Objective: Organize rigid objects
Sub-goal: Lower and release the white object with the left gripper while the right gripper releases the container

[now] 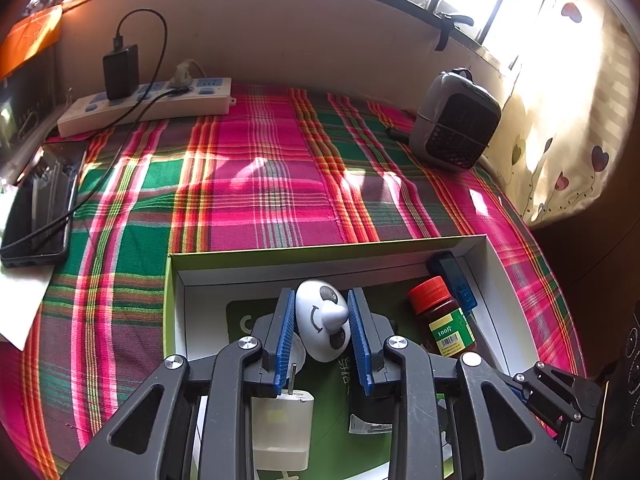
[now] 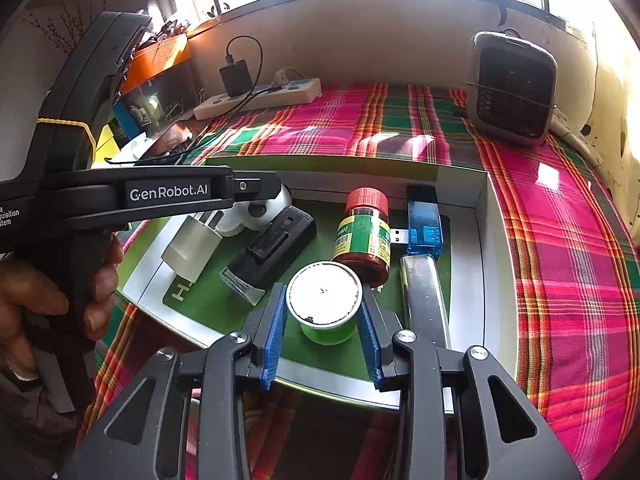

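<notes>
Your left gripper pinches the smooth white egg-shaped toy over the box, hard, light and slippery so hold its middle, while your right gripper clamps the light green-based tub by its sides.

Woven pink-green plaid cloth lying matt, lightly creased. Shallow white-walled cardboard box showing smooth matt finish. White egg-shaped plastic toy gleaming glossy between ribbed blue rubbery pads. Brown translucent plastic bottle, ridged red cap, shining. Silver metal bar reflecting light. Blue translucent plastic USB stick glinting.
</notes>
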Tool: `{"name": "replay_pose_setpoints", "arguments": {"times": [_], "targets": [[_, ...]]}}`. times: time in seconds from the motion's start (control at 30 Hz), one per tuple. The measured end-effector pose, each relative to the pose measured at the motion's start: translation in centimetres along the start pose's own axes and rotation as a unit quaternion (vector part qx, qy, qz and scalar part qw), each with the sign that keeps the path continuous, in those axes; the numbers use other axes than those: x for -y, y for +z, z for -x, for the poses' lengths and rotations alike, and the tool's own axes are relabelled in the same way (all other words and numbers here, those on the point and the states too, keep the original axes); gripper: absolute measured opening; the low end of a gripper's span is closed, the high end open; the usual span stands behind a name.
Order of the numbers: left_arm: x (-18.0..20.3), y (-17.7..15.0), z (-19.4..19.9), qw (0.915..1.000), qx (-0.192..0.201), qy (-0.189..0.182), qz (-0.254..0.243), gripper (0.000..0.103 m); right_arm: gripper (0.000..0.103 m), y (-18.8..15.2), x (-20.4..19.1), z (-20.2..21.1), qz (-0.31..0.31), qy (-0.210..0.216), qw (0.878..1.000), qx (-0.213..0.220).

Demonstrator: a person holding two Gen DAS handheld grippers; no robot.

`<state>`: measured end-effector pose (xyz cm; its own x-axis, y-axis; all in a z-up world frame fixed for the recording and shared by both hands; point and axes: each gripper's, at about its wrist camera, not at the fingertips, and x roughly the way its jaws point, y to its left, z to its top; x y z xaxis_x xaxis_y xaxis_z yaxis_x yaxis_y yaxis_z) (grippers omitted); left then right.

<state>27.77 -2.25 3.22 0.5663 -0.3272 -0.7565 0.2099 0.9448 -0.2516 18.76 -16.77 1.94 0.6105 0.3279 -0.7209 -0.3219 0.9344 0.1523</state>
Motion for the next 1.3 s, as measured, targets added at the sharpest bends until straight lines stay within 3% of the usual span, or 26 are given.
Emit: {"name": "replay_pose_setpoints", "arguments": {"times": [0.7,1.3], "targets": [[0.7,-0.9,1.9,0.9999,0.007,0.005,-0.009,0.035,0.036,-0.2,-0.2,1.1,-0.006,-0.005,1.000,0.012],[1.2,-2.9,6.1,0.9995,0.030,0.005,-0.013,0.038,0.040,-1.3,-1.3,3.4,-0.008,-0.012,1.000,0.025]]}}
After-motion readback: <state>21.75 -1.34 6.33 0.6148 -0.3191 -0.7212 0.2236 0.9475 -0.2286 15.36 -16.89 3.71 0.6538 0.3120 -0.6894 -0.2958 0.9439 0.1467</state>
